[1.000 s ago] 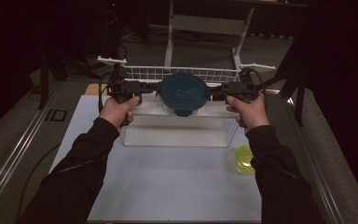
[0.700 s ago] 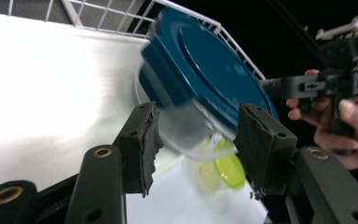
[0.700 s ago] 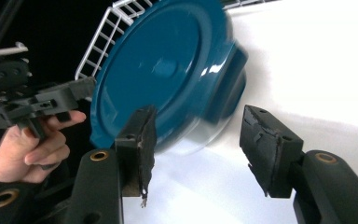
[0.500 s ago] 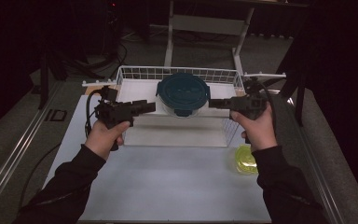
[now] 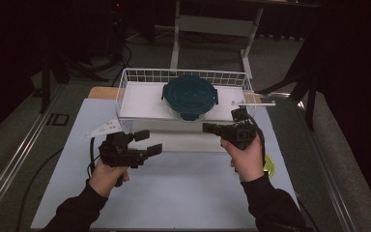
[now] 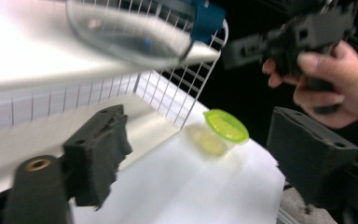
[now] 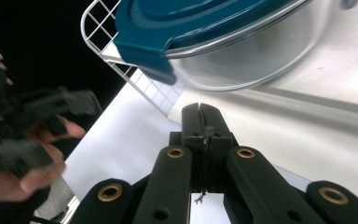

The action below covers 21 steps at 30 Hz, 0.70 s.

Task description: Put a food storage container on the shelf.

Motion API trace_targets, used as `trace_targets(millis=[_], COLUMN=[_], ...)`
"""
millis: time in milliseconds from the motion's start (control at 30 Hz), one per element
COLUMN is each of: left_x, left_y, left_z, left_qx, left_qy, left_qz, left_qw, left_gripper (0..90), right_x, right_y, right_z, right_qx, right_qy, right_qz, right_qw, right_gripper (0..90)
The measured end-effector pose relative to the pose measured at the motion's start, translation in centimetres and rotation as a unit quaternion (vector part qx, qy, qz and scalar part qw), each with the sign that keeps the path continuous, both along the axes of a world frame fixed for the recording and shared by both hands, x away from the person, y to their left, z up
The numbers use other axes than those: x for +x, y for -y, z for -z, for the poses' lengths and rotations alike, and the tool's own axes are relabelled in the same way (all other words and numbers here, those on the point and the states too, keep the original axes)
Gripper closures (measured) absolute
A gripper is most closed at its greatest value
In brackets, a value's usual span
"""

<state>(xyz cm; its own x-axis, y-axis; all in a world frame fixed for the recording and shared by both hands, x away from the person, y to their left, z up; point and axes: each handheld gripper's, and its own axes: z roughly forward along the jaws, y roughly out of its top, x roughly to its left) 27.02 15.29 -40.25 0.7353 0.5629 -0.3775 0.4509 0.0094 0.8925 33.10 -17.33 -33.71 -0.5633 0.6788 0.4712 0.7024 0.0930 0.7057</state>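
Observation:
A round glass container with a teal lid (image 5: 189,95) sits on the white shelf (image 5: 140,99) inside a wire basket (image 5: 123,87). My left gripper (image 5: 150,141) hovers in front of the basket's left half. Its jaws have just been opening and stand open with nothing between them (image 6: 205,158). My right gripper (image 5: 206,128) is in front of the container. Its jaws have just been closing and are shut on nothing (image 7: 204,122). The container's glass wall (image 7: 251,60) and lid (image 7: 200,18) are close above those jaws. The container (image 6: 130,28) also hangs above the left jaws.
A small yellow-green lidded cup (image 6: 226,126) lies on the white mat (image 5: 174,193) at the right, half hidden behind the right hand (image 5: 269,164). The wire basket's front wall (image 6: 168,93) stands just beyond both grippers. The table's metal rails (image 5: 14,159) run along the sides.
Both grippers have left the container's sides and drawn back toward the near edge, lower down. The left jaws opened and the right jaws shut. The container stayed on the shelf.

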Motion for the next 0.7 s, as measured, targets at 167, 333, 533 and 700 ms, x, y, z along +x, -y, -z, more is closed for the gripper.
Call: trace_targets(millis=[167,333,533,700], left_x=[-1.4,-2.5,-3.9,-4.2], left_y=[0.7,1.1,2.2,2.5], left_z=[2.4,3.8,5.3,5.6], left_qx=[0.024,0.037,0.088,0.092], left_qy=[0.017,0.028,0.061,0.078], left_qz=[0.0,-0.006,-0.006,-0.009], left_qw=[0.9996,0.9989,0.9942,0.9927], left_gripper=[5.4,2.6,2.6,2.6], right_x=[0.1,0.6,1.4,1.9], right_y=[-0.9,-1.5,-1.8,-2.0], right_z=[0.4,0.6,0.6,0.7], right_qx=[-0.002,-0.003,-0.004,-0.002], right_qy=[0.002,0.001,0.003,0.001], right_qz=[-0.002,0.0,0.01,0.014], right_qw=[1.0,1.0,0.9999,0.9999], right_gripper=[89.9,89.9,89.9,89.9])
